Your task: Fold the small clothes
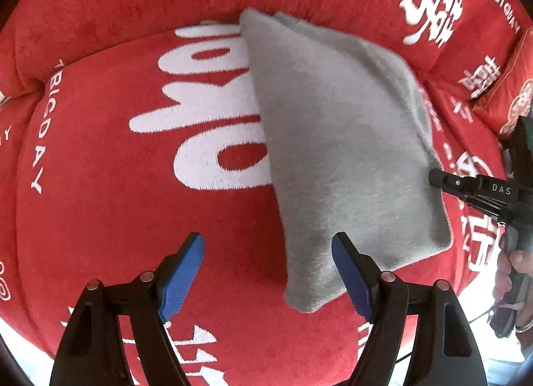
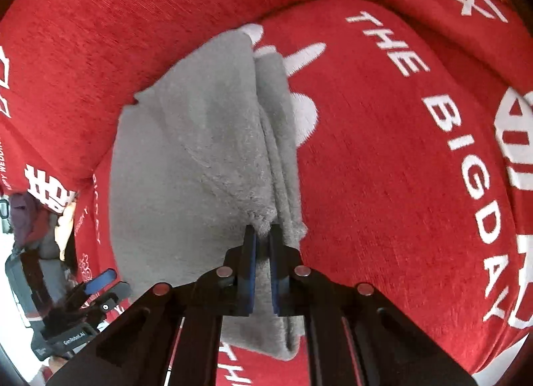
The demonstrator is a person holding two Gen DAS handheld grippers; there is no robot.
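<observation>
- Red sofa cushions point(image 1: 100, 152) printed with white lettering carry the work
- Grey fleece cloth point(image 1: 333, 139) lies on the seat cushion, already doubled into layers, judging by the stacked edges
- Right gripper point(image 2: 263, 236) is clamped on the cloth's near edge
- Left gripper point(image 1: 266, 269) hovers spread wide, holding nothing, beside the cloth's corner
- Another fold or a final flattening probably remains

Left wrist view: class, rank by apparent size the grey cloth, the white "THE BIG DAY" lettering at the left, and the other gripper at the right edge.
1. grey cloth
2. other gripper, nearer, so unsure
3. lettering
</observation>
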